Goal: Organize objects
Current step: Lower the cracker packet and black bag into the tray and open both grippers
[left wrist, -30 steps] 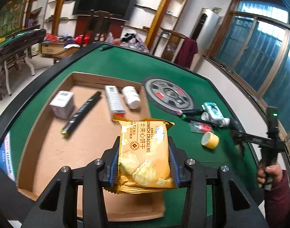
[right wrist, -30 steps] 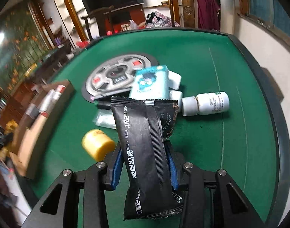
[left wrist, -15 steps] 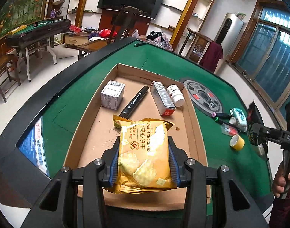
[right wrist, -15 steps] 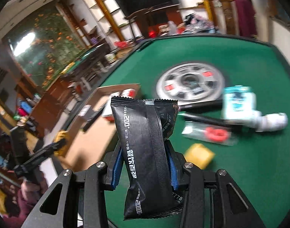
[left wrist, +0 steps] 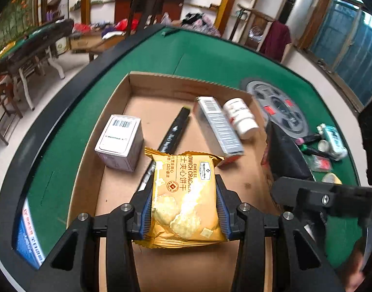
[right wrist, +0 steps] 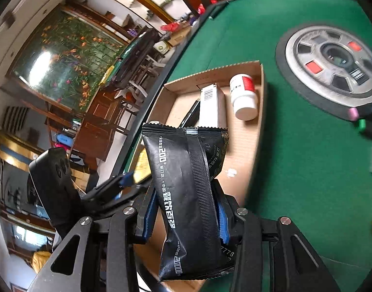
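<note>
Now over cardboard tray: left tongs gripping cracker pack, right tongs w/ black pouch alongside. Prob. drop-off next.

L wrist cam is mounted behind the left gripper, aimed fwd and downward along the fingers; the cardboard tray is seen close, from its near end, w/ green table and room beyond. R wrist cam is mounted likewise behind the right gripper, rolled/tilted so the table edge runs diagonally; the tray is viewed from its right side, close. Shared by both views: tray, white bottle, barcoded box, round grey disc. Each gripper is caught in the other's view: right one at L cam's right edge, left one at R cam's left.
</note>
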Motion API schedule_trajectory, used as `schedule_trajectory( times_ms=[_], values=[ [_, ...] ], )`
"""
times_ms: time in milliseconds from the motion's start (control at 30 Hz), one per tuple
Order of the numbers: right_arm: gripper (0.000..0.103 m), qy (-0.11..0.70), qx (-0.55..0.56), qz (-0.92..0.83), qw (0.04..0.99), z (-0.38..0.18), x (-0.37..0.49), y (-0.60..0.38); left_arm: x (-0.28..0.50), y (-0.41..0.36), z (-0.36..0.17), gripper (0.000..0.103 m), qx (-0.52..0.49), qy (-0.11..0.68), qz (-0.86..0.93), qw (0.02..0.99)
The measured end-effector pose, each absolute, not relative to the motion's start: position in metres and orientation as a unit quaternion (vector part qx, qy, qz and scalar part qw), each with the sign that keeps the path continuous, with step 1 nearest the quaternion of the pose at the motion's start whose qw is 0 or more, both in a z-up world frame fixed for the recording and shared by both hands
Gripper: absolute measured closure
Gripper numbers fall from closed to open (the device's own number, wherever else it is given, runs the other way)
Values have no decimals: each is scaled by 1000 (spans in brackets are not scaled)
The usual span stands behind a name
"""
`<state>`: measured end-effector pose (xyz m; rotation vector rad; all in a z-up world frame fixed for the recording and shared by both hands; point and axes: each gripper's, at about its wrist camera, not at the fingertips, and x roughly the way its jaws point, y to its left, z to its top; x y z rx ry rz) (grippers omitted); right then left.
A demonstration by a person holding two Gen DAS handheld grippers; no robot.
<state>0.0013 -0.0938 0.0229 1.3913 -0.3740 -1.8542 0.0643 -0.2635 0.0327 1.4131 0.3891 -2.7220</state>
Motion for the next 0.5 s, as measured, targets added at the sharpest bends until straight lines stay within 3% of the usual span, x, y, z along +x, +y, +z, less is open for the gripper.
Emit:
schedule_trajectory(
  times_ms=[300,400,500],
  values=[
    [56,-133,561,-738,350,7,-9,-119,61,-274,26,58,460,163,-872,24],
    [56,-122,560,-744,345,6,-10,-124,69,-280,30,46,447,172,-877,31],
    [56,-119,559,-747,341,7,-10,-126,81,-289,37,40,434,192,-880,31]
  ],
)
